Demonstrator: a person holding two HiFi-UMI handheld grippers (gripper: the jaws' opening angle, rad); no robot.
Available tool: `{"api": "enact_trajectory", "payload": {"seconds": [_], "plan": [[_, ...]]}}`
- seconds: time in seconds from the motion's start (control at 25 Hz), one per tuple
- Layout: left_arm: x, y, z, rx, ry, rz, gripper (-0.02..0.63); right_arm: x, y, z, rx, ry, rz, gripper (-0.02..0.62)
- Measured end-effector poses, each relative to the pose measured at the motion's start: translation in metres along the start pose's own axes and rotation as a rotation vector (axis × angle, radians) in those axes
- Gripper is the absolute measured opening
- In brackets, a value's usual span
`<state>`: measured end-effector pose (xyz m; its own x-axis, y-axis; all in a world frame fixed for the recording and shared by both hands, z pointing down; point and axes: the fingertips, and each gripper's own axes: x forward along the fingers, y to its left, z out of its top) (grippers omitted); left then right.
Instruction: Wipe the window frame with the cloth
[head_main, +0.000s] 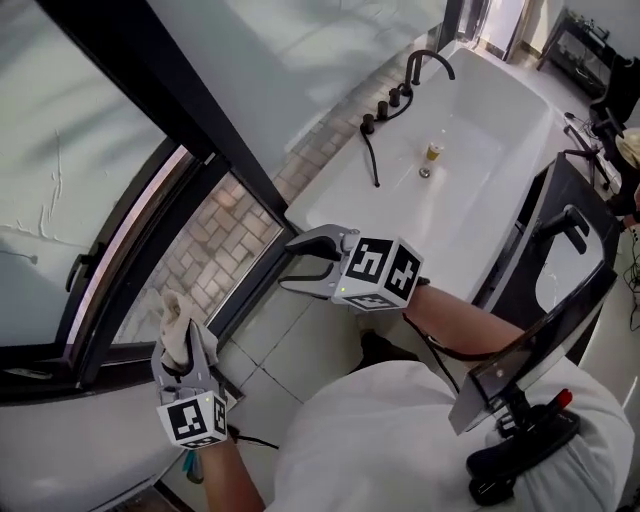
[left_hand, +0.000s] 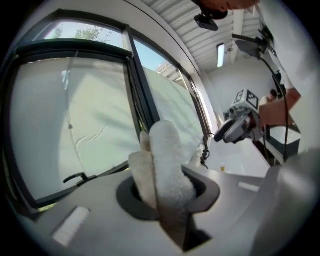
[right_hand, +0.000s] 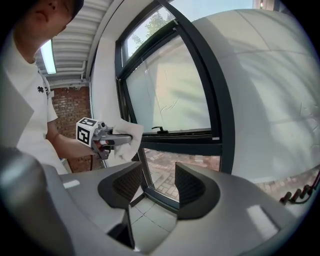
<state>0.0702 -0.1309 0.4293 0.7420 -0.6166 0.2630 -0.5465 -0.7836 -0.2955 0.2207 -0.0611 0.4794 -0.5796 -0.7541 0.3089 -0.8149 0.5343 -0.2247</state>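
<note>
My head view looks steeply down, with the window frame (head_main: 170, 110) at upper left. Both gripper views sit close below it, facing up at that same frame.

white bathtub (head_main: 490, 205) | tiled floor (head_main: 268, 342) (pale) | brick paving (head_main: 215, 240), seemingly outside

No legible text, number or brand. The white marker cubes (head_main: 385, 272) on the left gripper (head_main: 183, 340) and right gripper (head_main: 290, 263) carry only black square code patterns. At 10 o'clock in the right gripper view, a small dark print (right_hand: 41, 90) on the white T-shirt (right_hand: 30, 112) is too small to read.
</note>
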Motion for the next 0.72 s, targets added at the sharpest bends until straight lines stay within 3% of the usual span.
{"api": "enact_trajectory", "payload": {"seconds": [0.2,0.4,0.56,0.72], "plan": [[-0.11,0.024,-0.011,-0.053,-0.055,0.036,0.101,0.011,0.078,0.006,-0.019,-0.019,-0.017,0.199],[-0.221,0.025,-0.051,-0.088,-0.077,0.076,0.101,0.012,0.174,-0.014,-0.012,-0.036,-0.018,0.199],[-0.267,0.024,-0.081,-0.103,-0.053,0.07,0.101,0.005,0.222,-0.033,-0.011,-0.012,-0.039,0.201],[-0.296,0.03,-0.077,-0.11,-0.077,0.089,0.101,-0.002,0.248,-0.022,-0.056,-0.002,-0.037,0.202]]}}
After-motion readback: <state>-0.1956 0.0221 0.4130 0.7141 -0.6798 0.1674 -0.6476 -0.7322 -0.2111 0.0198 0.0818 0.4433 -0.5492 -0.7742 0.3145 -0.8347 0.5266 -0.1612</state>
